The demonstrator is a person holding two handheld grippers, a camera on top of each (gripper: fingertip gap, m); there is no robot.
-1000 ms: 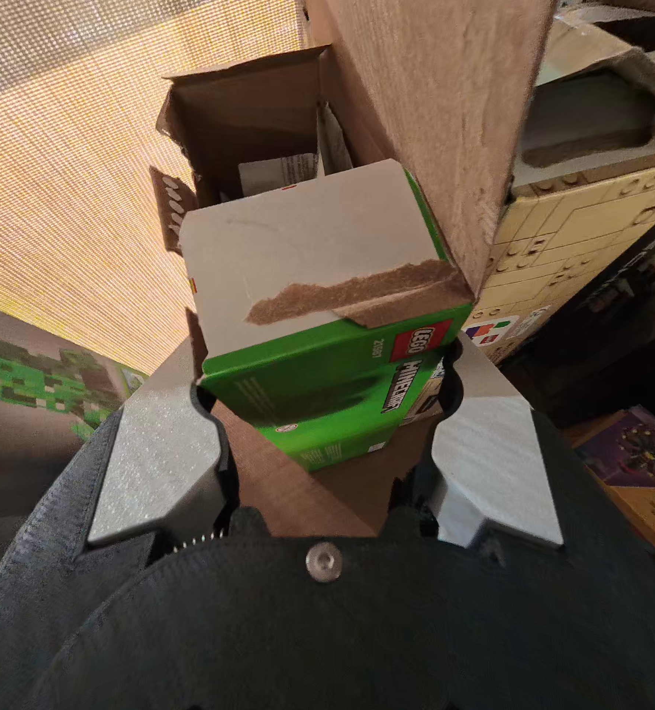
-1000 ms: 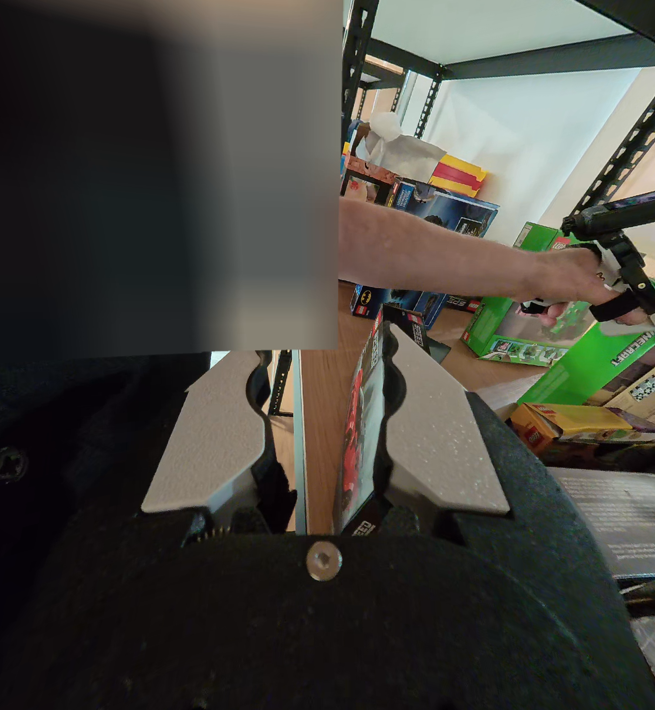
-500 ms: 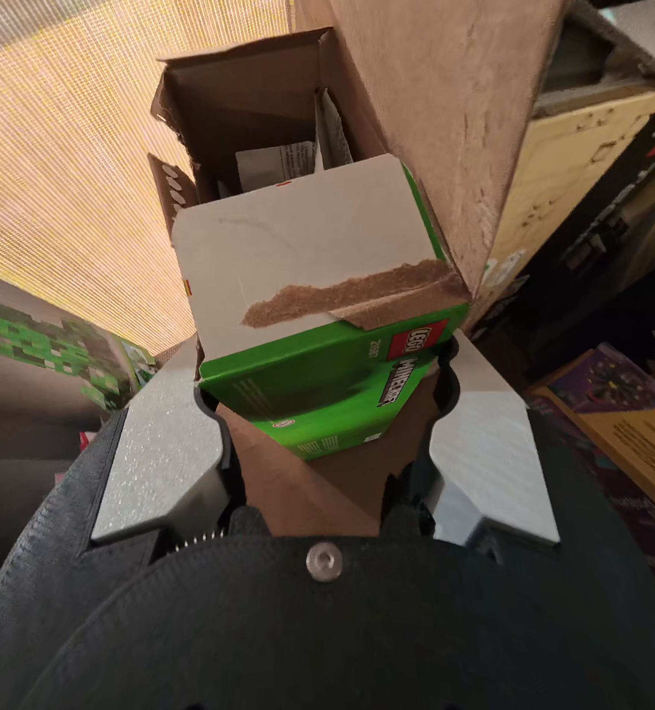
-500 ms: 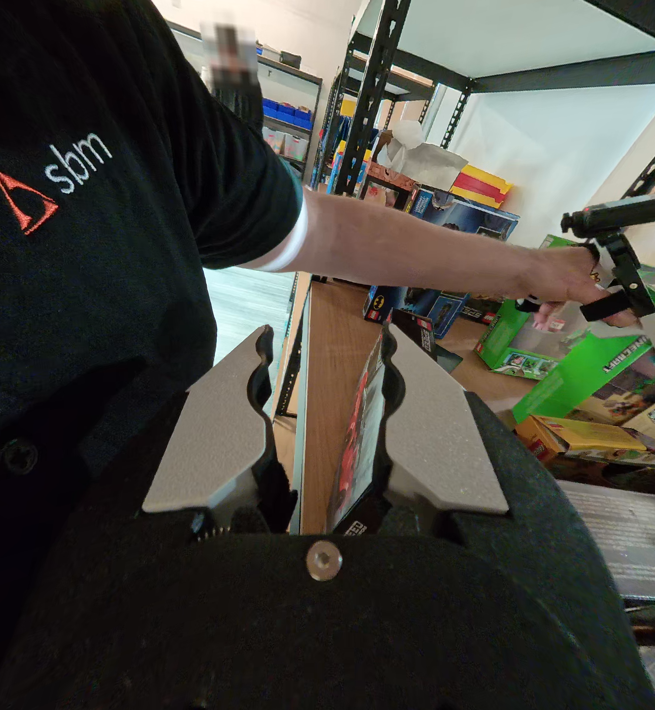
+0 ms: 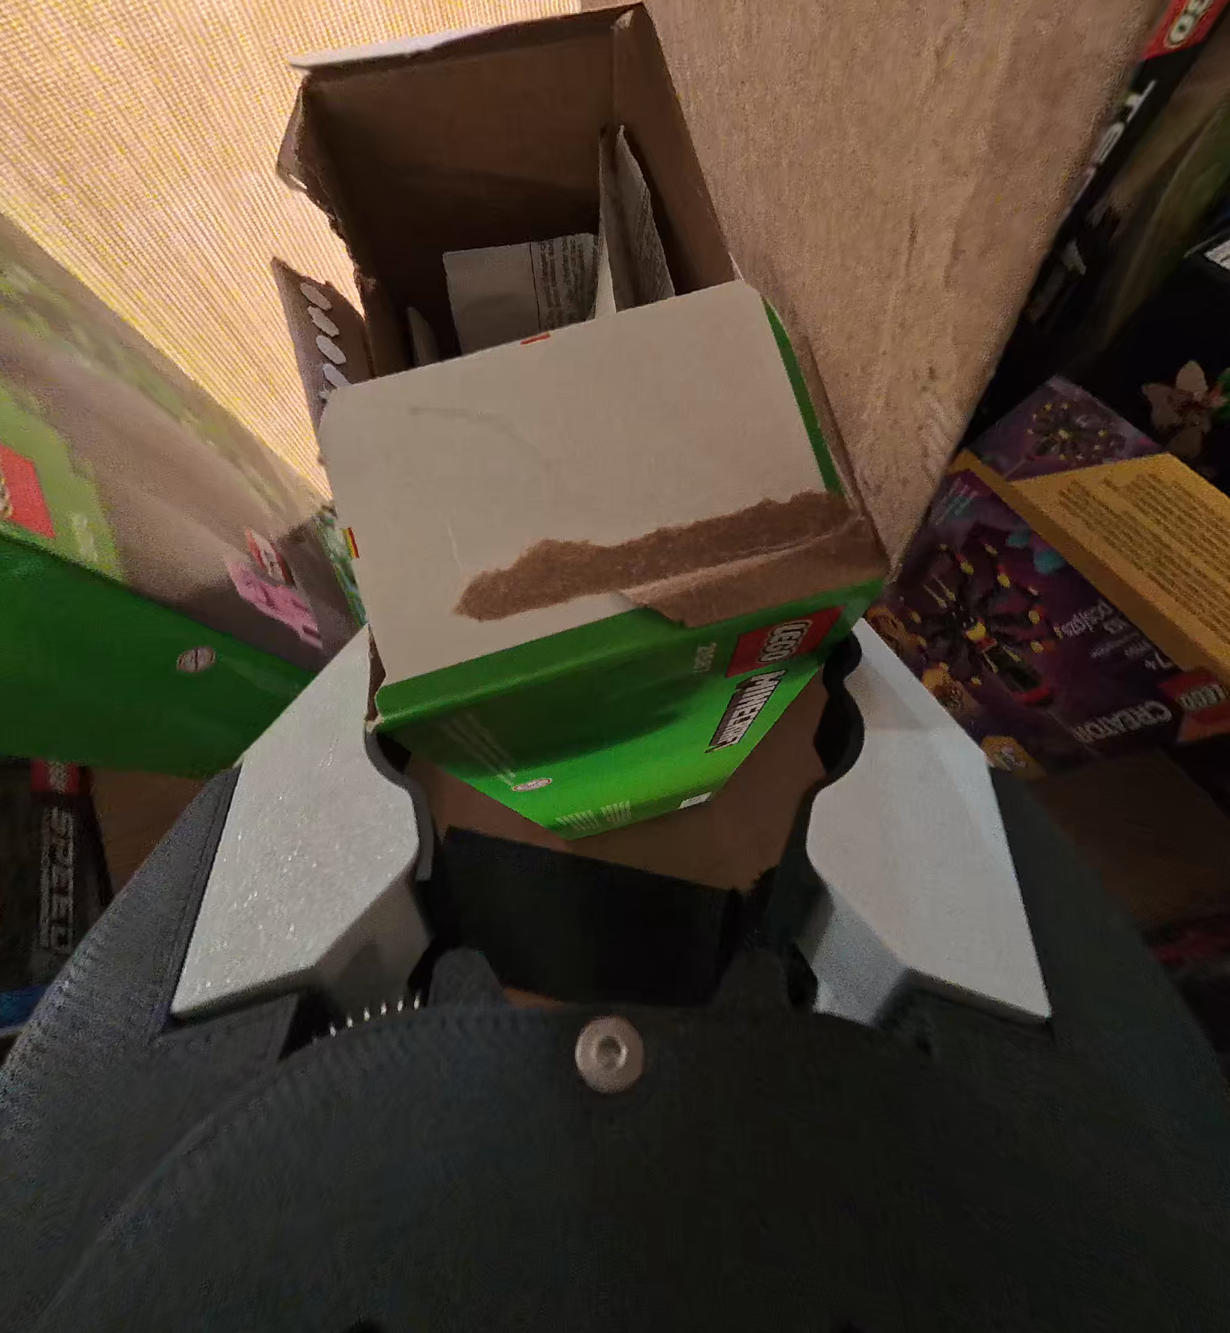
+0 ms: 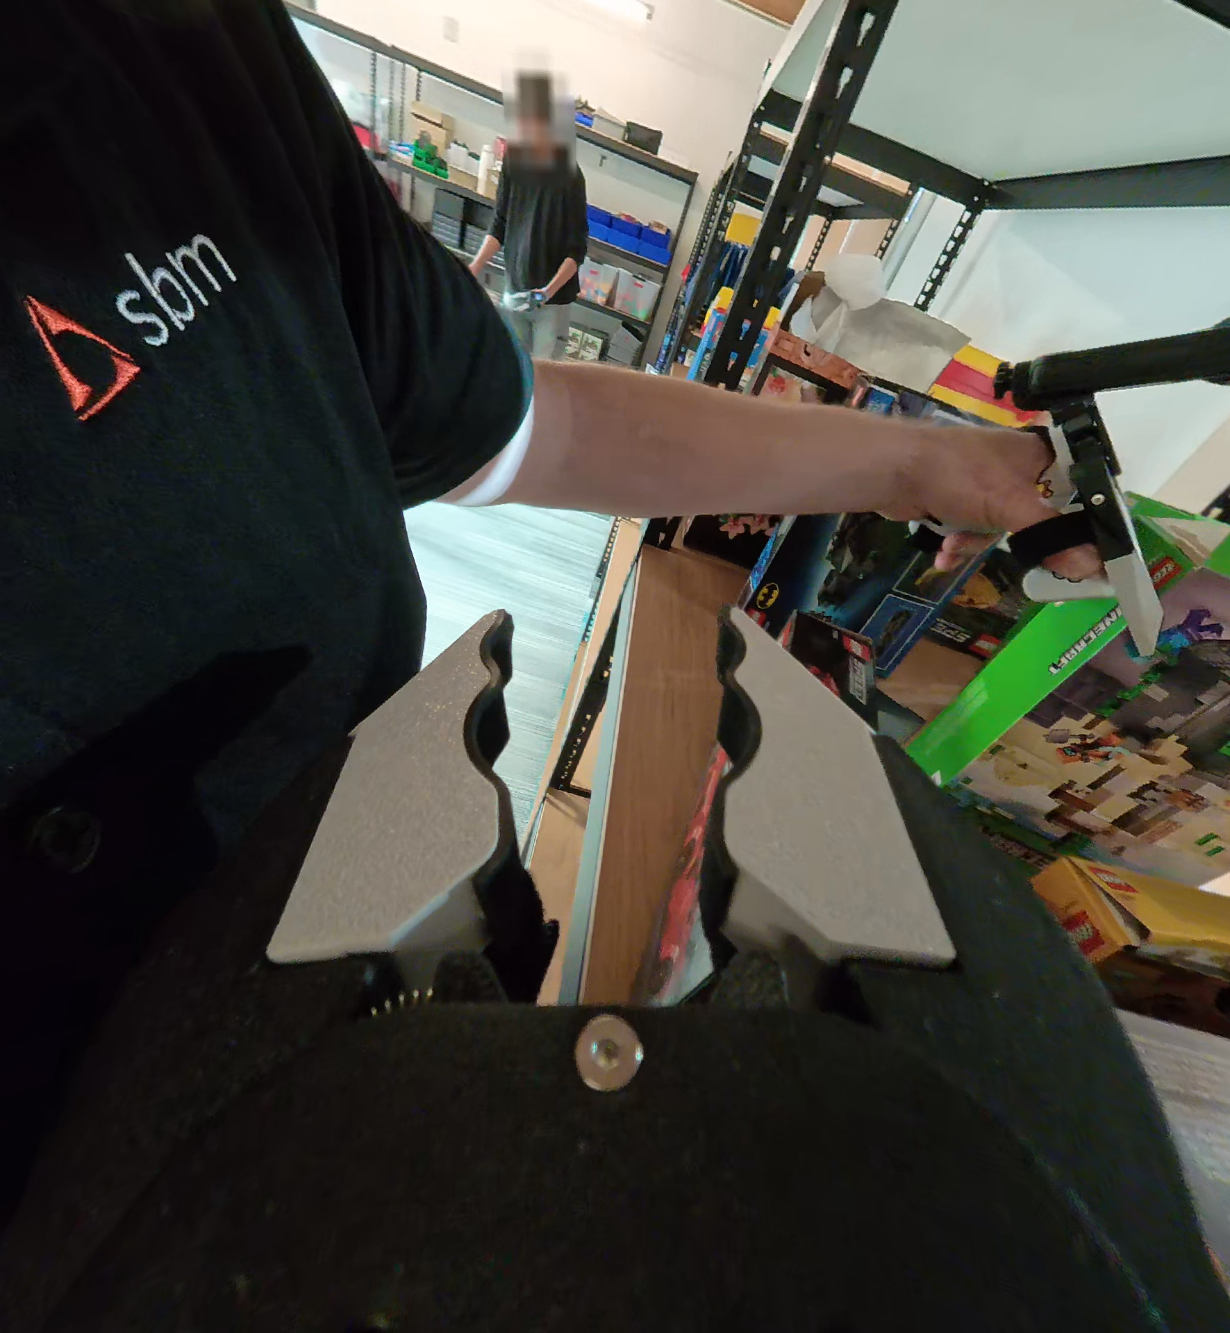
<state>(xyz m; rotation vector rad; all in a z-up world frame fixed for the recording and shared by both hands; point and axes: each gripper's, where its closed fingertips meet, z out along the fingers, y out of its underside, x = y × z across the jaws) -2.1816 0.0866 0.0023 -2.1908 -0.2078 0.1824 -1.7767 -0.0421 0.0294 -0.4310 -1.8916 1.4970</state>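
My left gripper (image 5: 608,696) is shut on a green toy box (image 5: 561,490), one finger on each side of it. The box's torn white flap stands open, and folded papers (image 5: 511,288) show in its brown inside. The right wrist view shows this gripper (image 6: 1131,599) far right, in a hand, on the same green box (image 6: 1030,671) above the shelf. My right gripper (image 6: 615,624) is open over the wooden shelf board (image 6: 662,685). A thin red and black box (image 6: 684,880) lies along the inner side of its right finger. The left pad stands apart from that box.
A second green box (image 5: 56,649) lies left of the held one, with purple and yellow boxes (image 5: 1030,613) to the right. A brown cardboard panel (image 5: 886,216) rises behind. Blue boxes (image 6: 886,591) stand on the shelf. A black rack upright (image 6: 778,216), the holder's torso (image 6: 164,433) and another person (image 6: 539,216) are close by.
My left gripper has carried the green box along, still shut on it; the beige box left its view and purple and yellow boxes came in. My right gripper stays open beside the red box.
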